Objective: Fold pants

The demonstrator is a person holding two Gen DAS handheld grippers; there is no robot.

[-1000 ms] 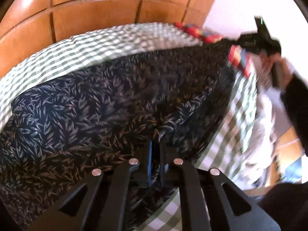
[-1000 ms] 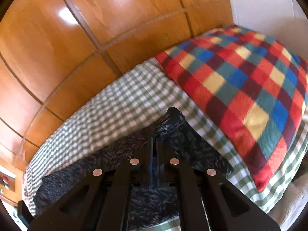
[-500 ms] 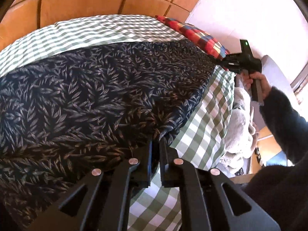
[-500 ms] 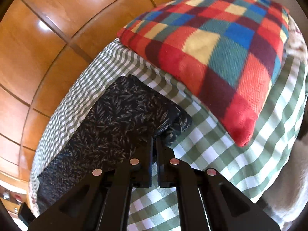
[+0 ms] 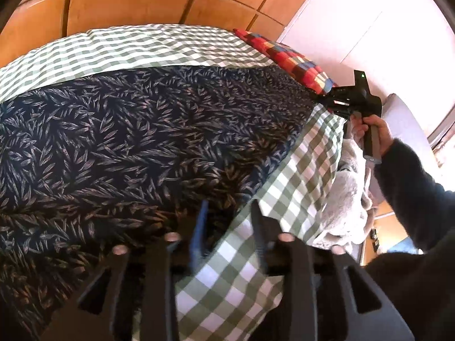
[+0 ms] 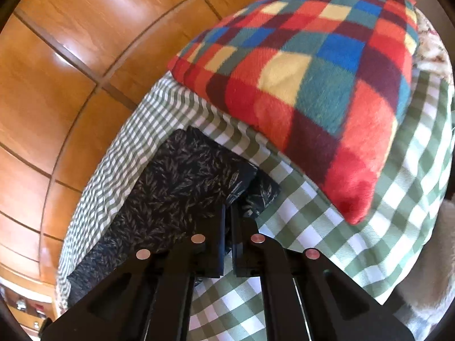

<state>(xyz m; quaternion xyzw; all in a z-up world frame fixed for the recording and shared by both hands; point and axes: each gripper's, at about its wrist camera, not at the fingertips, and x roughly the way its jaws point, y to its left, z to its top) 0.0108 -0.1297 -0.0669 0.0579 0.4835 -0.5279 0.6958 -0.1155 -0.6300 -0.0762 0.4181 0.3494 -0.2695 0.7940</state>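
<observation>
Left wrist view: left claw [image 5: 227,213] has just been opening, releasing dark leaf-print fabric pants [image 5: 142,142]; right claw [image 6: 227,213] clenched on their corner.

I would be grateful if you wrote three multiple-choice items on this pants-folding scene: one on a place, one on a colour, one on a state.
1. Where does the multicoloured checked pillow lie?
A. On the green checked bedspread, beyond the pants' corner
B. On top of the pants
C. On the floor

2. What do the pants look like?
A. Plain red
B. Dark navy with a pale leaf print
C. White with stripes

3. How do the hand-held grippers stand?
A. Both open
B. Left shut, right open
C. Left hand-held gripper open, right hand-held gripper shut on the pants' corner

Answers: 1 A, the right wrist view shows it resting on the bedspread; 2 B, leaves cover dark cloth; 3 C, the left jaws have just been opening and press on nothing, while the right pads pinch cloth.
</observation>
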